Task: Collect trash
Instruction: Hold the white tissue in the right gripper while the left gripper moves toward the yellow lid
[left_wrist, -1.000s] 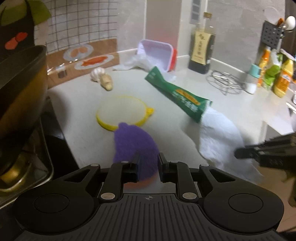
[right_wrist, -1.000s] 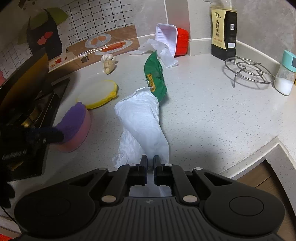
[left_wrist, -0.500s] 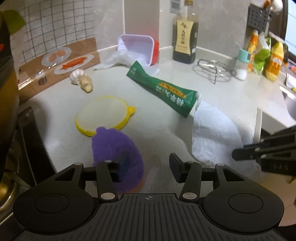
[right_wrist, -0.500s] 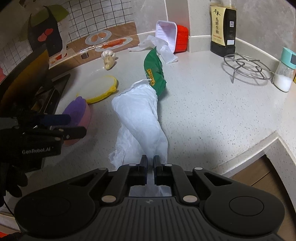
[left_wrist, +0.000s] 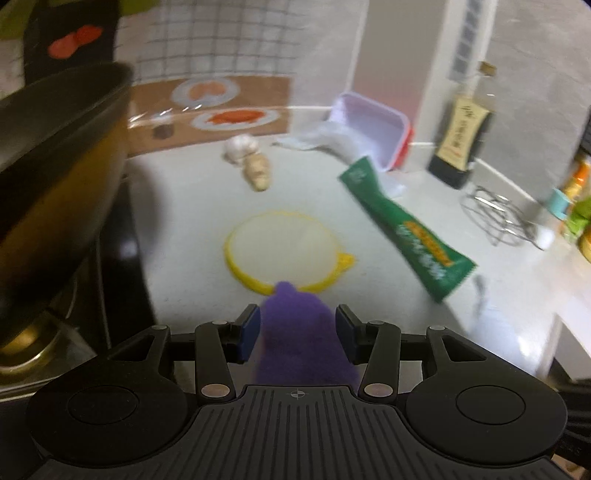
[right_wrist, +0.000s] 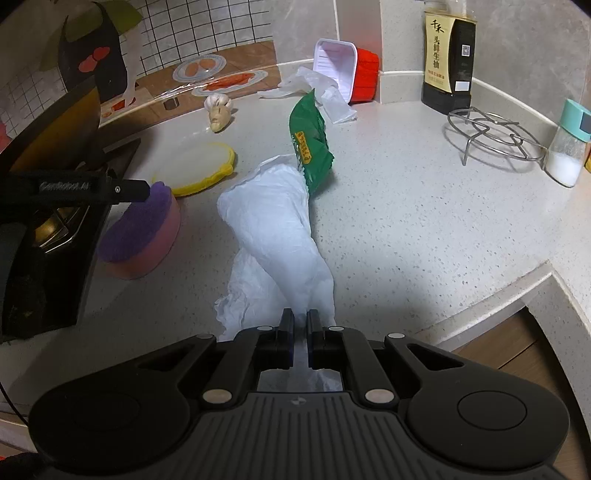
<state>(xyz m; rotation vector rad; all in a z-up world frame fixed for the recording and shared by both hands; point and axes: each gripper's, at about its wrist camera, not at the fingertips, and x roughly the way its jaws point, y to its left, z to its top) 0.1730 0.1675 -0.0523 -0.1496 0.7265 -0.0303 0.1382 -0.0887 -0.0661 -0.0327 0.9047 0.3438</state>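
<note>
Now your left gripper (left_wrist: 295, 328) stands spread around the purple sponge (left_wrist: 295, 332), untouched, while your right gripper (right_wrist: 300, 332) pinches the white bag (right_wrist: 273, 225) running upward toward the green wrapper (right_wrist: 310, 147).

Dark bottle (right_wrist: 447, 59) at the wall: tan label carries vertical characters "千禾" over "头鲜生抽", with a QR code on its side. Left gripper (right_wrist: 146, 190) arm: grey lettering "GenRobot.AI", slightly blurred. Green packet (right_wrist: 309, 142): yellow-orange band of print, too small to read.
</note>
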